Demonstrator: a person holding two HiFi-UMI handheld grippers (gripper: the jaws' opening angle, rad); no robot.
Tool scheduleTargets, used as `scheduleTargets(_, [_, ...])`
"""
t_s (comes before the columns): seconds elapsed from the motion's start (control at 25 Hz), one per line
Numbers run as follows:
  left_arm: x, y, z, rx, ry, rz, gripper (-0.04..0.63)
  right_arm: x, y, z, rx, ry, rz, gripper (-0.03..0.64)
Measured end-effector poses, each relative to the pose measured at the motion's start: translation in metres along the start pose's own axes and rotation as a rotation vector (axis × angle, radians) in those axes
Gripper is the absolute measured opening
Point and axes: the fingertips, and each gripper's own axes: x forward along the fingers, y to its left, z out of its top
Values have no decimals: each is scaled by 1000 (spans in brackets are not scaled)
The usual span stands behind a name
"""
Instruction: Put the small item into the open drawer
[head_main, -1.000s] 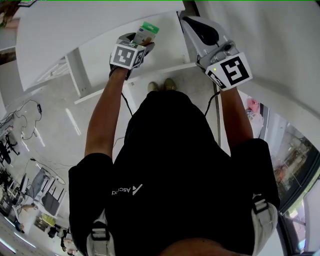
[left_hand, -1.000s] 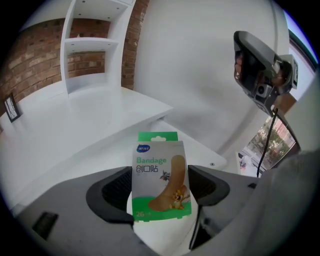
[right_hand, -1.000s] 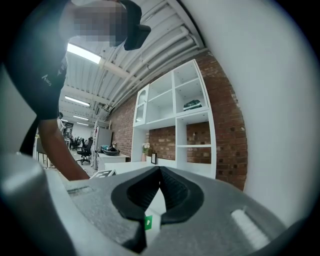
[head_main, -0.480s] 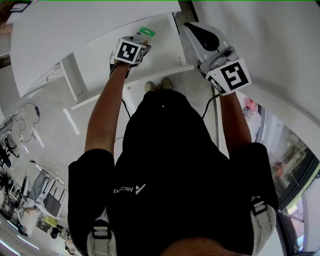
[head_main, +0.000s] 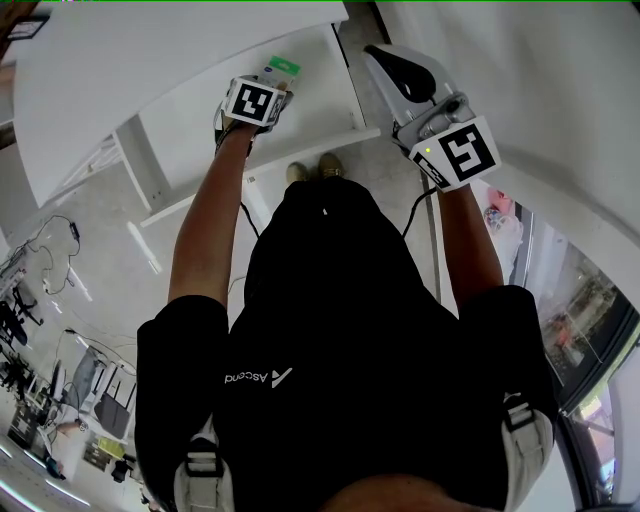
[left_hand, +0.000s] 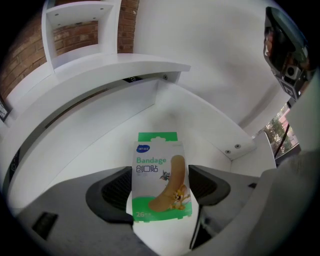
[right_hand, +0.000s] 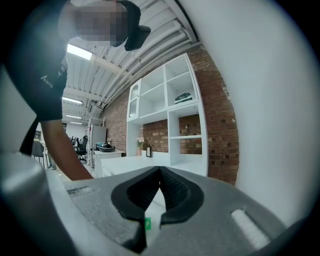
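In the head view the left gripper's (head_main: 262, 92) marker cube covers its jaws, and only the green top of the bandage pack (head_main: 280, 69) pokes out past it. The person's torso fills the lower half of that view. The left gripper view shows what is covered there: the jaws are clamped on the pack's two side edges, and the pack stands upright with its printed face to the camera. Its lower edge sits low between the jaws, and whether it touches anything beneath cannot be told.

The pack is held over the open drawer (head_main: 312, 95). The left gripper view shows the drawer's white floor on both sides of the pack, its far wall under the overhanging edge of the desk (head_main: 150, 60), and its right wall with two screws near the corner. At that view's top right a dark shape is cut off by the rim and is hard to make out.

The right gripper (right_hand: 160, 176) is off to the right of the drawer, well apart from the pack. Its jaws are closed together, tips touching, with nothing between them. Past them are white shelves (right_hand: 170, 112) and a brick wall (right_hand: 220, 135). A green sliver low between the jaws is too small to identify
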Motion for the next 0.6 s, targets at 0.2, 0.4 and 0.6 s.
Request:
scheduleTargets(0.2, [4,-3,-1,7,2,3,348,-4,-2,-1,2,5,-7,2])
scheduleTargets(0.4, [-1,-3,1,13,-16,3,348,-3,1,-5,3,4,-2,2])
scheduleTargets(0.6, [-30,-11,14,3,-99,-25,348,0,9,1,2,-5,11,2])
